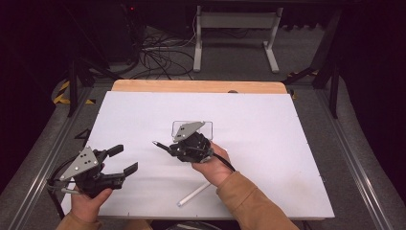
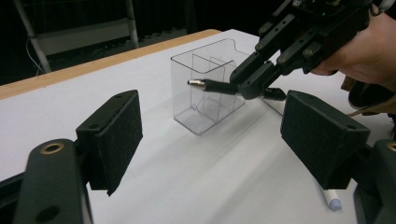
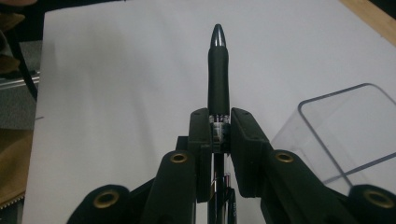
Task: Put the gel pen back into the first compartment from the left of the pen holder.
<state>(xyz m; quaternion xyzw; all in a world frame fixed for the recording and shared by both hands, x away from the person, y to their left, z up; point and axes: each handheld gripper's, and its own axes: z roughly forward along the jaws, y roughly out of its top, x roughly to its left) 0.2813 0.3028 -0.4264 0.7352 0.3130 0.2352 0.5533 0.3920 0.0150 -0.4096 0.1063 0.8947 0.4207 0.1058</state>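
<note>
The pen has a matt black rubbery grip and a shiny metal tip. The box is clear glossy plastic, smooth all over. The table has a matt white top with a bare wood strip along the far edge. Left claw pads look like rough black foam, and its plate is dull grey metal.

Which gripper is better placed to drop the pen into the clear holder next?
Right. The right gripper is shut on the black pen beside the clear holder; the left gripper is open, holding nothing, farther off.
</note>
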